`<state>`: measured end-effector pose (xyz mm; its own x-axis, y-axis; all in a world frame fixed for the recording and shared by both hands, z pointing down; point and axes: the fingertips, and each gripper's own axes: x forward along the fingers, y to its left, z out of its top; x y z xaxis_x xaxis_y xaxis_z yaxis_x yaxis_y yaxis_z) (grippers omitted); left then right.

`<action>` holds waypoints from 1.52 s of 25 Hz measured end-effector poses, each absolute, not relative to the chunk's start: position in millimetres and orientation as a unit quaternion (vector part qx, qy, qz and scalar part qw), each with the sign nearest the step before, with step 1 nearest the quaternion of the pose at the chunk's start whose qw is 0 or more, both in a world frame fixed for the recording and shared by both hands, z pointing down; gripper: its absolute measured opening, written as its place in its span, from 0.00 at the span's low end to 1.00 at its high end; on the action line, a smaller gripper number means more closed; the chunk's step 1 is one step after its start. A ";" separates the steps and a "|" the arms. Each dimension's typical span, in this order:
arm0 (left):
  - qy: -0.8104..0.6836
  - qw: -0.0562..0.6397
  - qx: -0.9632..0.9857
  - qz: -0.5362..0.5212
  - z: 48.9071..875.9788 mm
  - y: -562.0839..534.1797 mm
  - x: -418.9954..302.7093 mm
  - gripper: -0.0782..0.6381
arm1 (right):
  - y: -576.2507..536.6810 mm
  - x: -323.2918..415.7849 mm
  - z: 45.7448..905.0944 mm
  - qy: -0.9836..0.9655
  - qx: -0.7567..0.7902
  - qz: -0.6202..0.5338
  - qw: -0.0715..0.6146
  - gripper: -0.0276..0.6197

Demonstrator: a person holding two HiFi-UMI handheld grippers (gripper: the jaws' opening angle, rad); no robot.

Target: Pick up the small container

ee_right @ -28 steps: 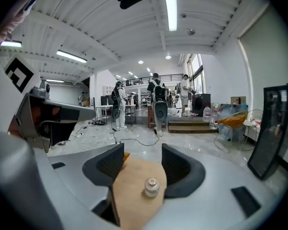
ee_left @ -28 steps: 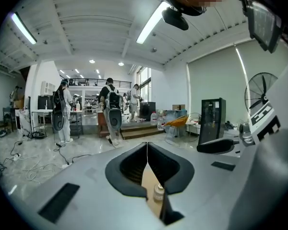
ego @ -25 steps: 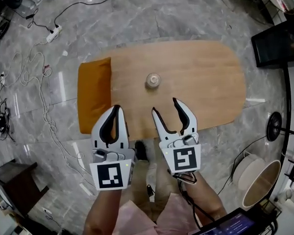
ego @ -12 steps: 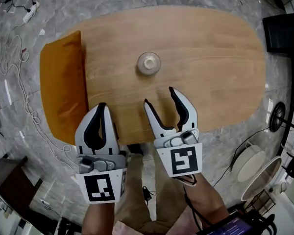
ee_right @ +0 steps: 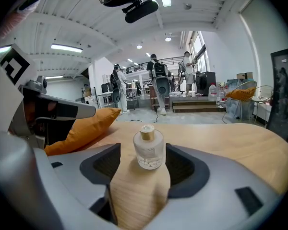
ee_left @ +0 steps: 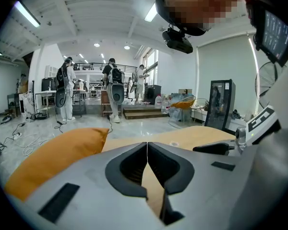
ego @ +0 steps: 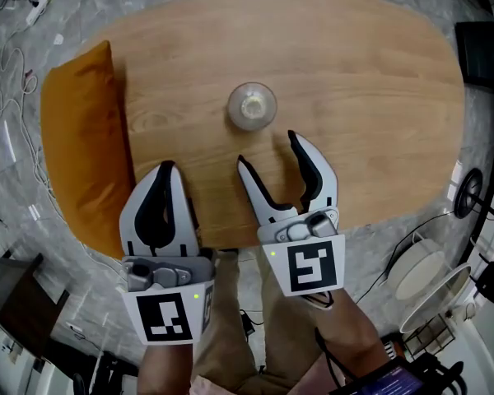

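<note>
A small clear glass container [ego: 251,106] with a gold cap stands upright on the oval wooden table [ego: 379,81]. In the right gripper view the container [ee_right: 149,148] sits straight ahead, framed by the two jaws but still beyond their tips. My right gripper [ego: 267,149] is open, a short way in front of the container on the near side. My left gripper [ego: 166,168] is shut with nothing in it, over the table's near edge to the left; its jaws [ee_left: 147,145] meet tip to tip.
An orange cushion [ego: 76,138] lies along the table's left end, close to my left gripper. Grey marble floor with cables [ego: 16,56] surrounds the table. A black monitor [ego: 486,52] and round bins [ego: 420,274] stand at the right. Several people stand far off in the gripper views.
The view has closed in on the table. Both grippers have moved forward over its near edge, and the right one now sits closer to the container. Jaw states are unchanged.
</note>
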<state>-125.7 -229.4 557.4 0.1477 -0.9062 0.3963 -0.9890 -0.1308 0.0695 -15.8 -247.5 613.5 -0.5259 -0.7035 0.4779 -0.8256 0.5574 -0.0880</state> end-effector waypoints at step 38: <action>-0.665 0.244 0.692 0.141 616.1 -286.7 -147.2 0.13 | -311.8 -58.2 680.5 -0.872 0.372 0.134 0.288 0.59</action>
<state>-147.2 -286.7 616.1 0.0761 -0.8513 0.5192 -0.9886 0.0035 0.1507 -58.2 -311.8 680.5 -0.5571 -0.5722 0.6019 -0.7268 0.6866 -0.0200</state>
